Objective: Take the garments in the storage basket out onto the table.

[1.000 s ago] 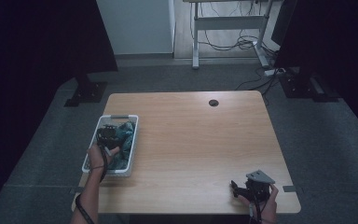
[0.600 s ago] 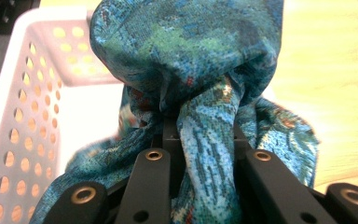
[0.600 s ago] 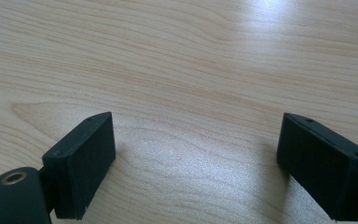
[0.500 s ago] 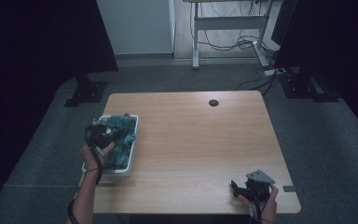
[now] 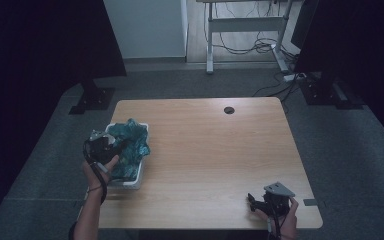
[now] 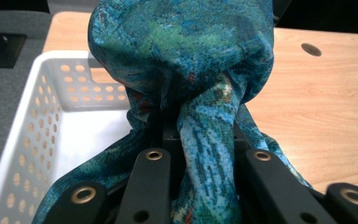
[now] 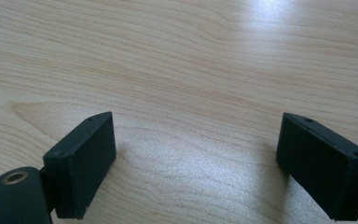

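One wooden table, bare across most of its top, one round cable hole near the far edge. One white perforated basket sits at the table's left edge, long axis running near-to-far. One teal patterned cloth, bunched, is partly lifted out of the basket: in the high view it heaps over the basket's far half and spills past the right rim, with more of it trailing down inside. In the left gripper view the cloth bulges ahead of the jaws as a rounded wad, and a gathered strand runs back from it between the two black jaws, so its long axis follows the gripper's pointing line, away from the person; loose folds hang on both sides down to the basket and tabletop. One left gripper, held in the person's left hand just over the basket's left rim, jaws drawn close and pinching that strand of cloth. One right gripper in the right hand at the near right corner of the table, well apart from the cloth; in the right gripper view its two pads stand spread wide with bare wood between them, holding nothing, low over the table.
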`<state>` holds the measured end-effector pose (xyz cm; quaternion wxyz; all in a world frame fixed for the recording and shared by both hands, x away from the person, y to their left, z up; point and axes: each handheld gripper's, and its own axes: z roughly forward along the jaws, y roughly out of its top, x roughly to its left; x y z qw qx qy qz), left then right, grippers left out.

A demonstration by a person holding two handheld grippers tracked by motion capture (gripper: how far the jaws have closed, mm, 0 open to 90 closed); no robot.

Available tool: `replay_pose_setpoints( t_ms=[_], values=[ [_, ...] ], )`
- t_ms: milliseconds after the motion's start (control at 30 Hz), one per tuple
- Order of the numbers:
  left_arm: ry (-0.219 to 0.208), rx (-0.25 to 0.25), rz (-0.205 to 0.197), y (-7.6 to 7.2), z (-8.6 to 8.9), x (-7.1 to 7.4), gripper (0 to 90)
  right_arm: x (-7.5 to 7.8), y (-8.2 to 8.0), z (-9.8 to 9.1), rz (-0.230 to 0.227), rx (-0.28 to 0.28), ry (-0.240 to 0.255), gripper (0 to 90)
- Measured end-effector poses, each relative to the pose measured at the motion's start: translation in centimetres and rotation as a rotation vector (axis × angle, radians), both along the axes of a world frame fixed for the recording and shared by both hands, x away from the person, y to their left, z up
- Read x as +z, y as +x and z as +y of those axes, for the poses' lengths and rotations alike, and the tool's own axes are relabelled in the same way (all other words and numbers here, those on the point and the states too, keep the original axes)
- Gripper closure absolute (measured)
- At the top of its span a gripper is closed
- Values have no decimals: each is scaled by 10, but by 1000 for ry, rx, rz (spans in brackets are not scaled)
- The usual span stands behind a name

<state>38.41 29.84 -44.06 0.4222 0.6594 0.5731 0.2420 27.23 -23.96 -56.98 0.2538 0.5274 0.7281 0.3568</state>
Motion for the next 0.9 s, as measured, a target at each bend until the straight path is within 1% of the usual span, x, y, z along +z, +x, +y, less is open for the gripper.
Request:
replay_pose_setpoints(
  t_ms=[167,267,333,467,600,800,900],
  values=[
    [7,0,-31,-5,-3,10,774,0,0,0,1,0,1,114],
    [11,-10,-34,-7,-5,17,774,0,0,0,1,1,1,114],
    [25,-12,-47,-10,-8,23,774,0,0,0,0,2,1,114],
    [28,-25,-61,-13,-12,31,774,0,0,0,0,2,0,115],
    [18,-31,-71,-14,-13,36,774,0,0,0,-1,0,0,115],
    [24,-36,-86,-16,-13,41,774,0,-1,0,-1,-1,1,115],
    [17,-35,-96,-18,-12,44,774,0,-1,0,-3,-3,0,115]
  ],
)
